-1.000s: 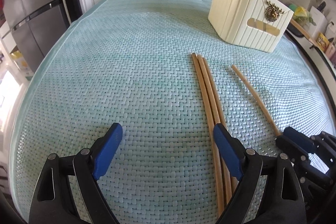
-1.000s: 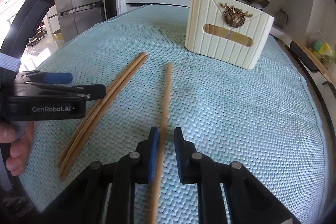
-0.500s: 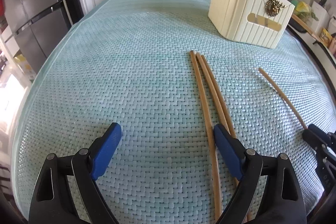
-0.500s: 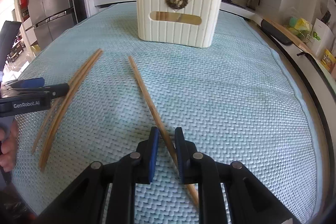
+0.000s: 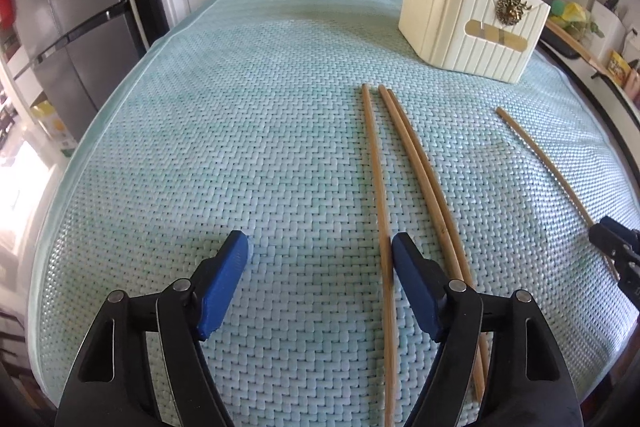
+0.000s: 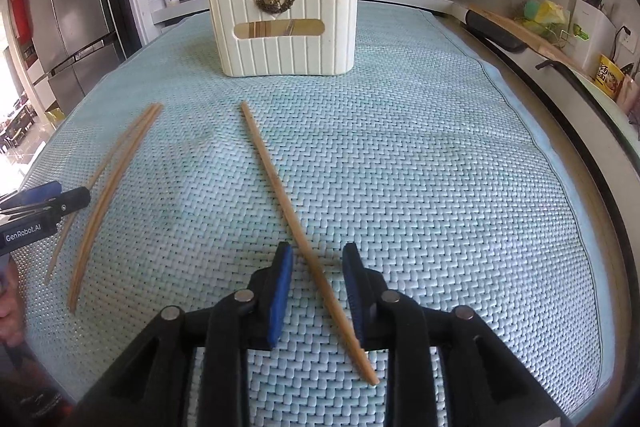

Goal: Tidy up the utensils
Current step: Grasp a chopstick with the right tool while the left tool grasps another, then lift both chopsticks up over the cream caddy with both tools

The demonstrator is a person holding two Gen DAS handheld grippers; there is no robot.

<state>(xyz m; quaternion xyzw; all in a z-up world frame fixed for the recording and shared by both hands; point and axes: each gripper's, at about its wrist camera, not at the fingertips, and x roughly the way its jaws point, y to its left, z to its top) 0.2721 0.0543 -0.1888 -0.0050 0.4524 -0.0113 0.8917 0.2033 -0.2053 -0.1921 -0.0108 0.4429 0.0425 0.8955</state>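
a single chopstick [image 6: 288, 211] lies slantwise on the worktop's green woven mat [image 6: 440, 187], passing between the parted right tongs [image 6: 316, 267], which do not grip it. three more chopsticks [image 5: 400, 179] lie together nearer the left edge; the left tongs [image 5: 320, 259] gape wide over one. the cream utensil holder [image 6: 284, 27] stands toward the far edge.

left gripper [image 5: 320, 251]: black linkage arms; blue finger pads; silver pivot screws; white "GenRobot.AI" marking | right gripper [image 6: 316, 261]: identical black arms; blue pads; silver screws
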